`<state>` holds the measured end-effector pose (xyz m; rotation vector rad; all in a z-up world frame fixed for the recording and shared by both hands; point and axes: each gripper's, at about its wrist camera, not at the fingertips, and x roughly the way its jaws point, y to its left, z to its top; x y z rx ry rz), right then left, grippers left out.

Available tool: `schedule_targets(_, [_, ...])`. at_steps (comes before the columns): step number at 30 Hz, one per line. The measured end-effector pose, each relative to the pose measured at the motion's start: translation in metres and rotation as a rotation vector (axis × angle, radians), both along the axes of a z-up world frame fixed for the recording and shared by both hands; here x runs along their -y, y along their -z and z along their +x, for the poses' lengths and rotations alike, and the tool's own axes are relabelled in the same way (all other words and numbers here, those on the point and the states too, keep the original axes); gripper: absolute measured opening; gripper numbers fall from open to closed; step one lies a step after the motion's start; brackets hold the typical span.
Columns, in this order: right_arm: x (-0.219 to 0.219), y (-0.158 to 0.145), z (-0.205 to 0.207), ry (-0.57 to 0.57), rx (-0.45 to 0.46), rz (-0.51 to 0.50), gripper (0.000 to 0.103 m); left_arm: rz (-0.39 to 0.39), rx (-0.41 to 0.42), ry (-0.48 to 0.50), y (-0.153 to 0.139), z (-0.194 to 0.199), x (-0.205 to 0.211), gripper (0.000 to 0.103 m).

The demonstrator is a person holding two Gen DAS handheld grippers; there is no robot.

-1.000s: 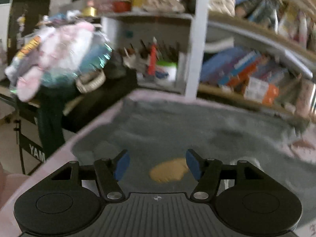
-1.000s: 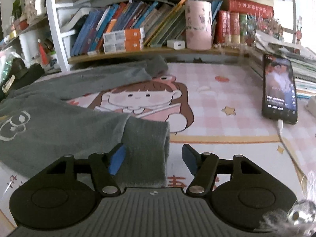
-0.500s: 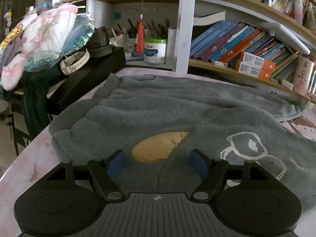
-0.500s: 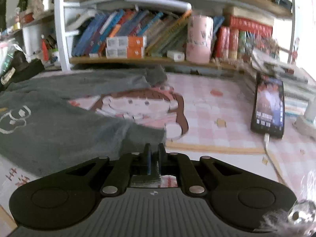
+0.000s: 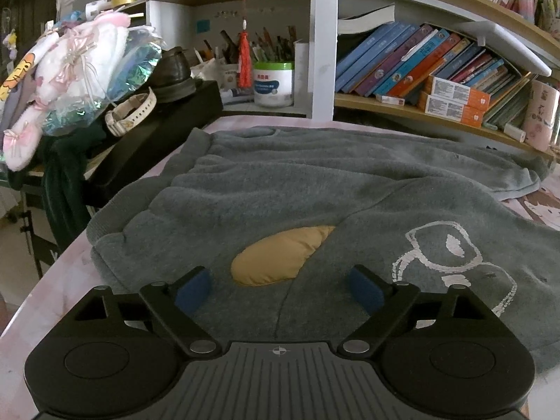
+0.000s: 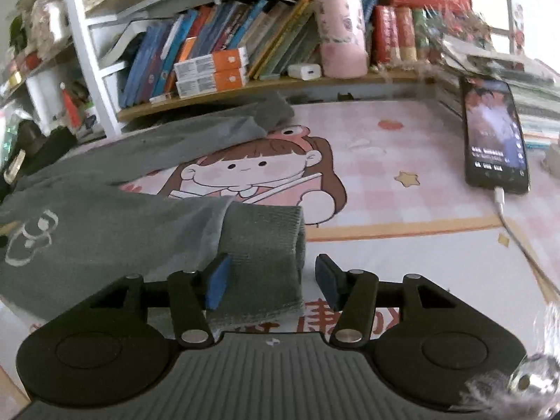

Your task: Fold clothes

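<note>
Your left gripper [image 5: 280, 288] is spread wide over the grey sweater [image 5: 315, 192], holding nothing; its blue pads [image 5: 192, 288] sit on either side of the tan patch [image 5: 280, 257] at the neck opening. The sweater lies flat on the pink mat [image 5: 59, 280], body toward you, with a white outline print [image 5: 451, 262] just right of the neck. One sleeve runs along the far edge of the mat toward the bookshelf [image 5: 437, 70], its cuff ending at the right. Left of the mat a black box [image 5: 157, 136] carries a watch [image 5: 131, 113] and a dark shoe [image 5: 173, 71], with a bundle of pink and white stuffed things [image 5: 70, 70] beside it. Your right gripper [image 6: 271, 280] is also released, jaws apart, straddling the ribbed cuff [image 6: 262, 241] of the near sleeve: the left pad [image 6: 217, 280] rests against the cuff fabric, the right pad [image 6: 329, 280] stands clear of it over bare mat [image 6: 402, 262]. The cuff lies flat, its edge just in front of the gripper body. From this side the sweater [image 6: 87, 231] fills the left of the view, the white print [image 6: 31, 238] showing near the edge, and the far sleeve [image 6: 175, 140] stretches across the cartoon girl [image 6: 252, 171] printed on the mat. A phone [image 6: 493, 133] lies well to the right with its screen lit and a white cable [image 6: 507, 217] plugged into its near end. Books [image 6: 210, 38] and a pink cylinder [image 6: 341, 35] stand on the shelf behind.
</note>
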<state>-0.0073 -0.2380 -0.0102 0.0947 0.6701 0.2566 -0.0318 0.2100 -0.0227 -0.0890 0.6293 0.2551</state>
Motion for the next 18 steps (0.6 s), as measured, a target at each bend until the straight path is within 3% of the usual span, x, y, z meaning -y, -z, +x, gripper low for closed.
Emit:
schedule_targets(1, [-0.003,0.0,0.0,-0.01,-0.001,-0.006,0.027,0.001,-0.002,0.002,0.0,0.0,0.0,0.092])
schedule_targets(2, [-0.005,-0.002,-0.002,-0.02,0.003,-0.018,0.012,0.002,-0.004,0.004,0.0,0.001,0.0,0.092])
schedule_targets(3, [-0.008,-0.005,-0.004,-0.027,0.018,-0.041,0.009,0.003,-0.005,0.004,0.0,0.001,0.0,0.093])
schedule_targets(8, [-0.015,-0.034,-0.028,-0.039,0.15,-0.146,0.009,0.011,-0.011,0.008,0.001,0.002,0.001,0.093])
schedule_targets(14, [-0.004,-0.004,-0.007,-0.008,0.033,-0.127,0.009,0.019,-0.016,0.01,0.001,0.002,0.002,0.094])
schedule_targets(18, [-0.001,-0.004,-0.006,-0.001,0.028,-0.128,0.012,0.024,-0.022,0.013,0.001,0.003,0.003,0.095])
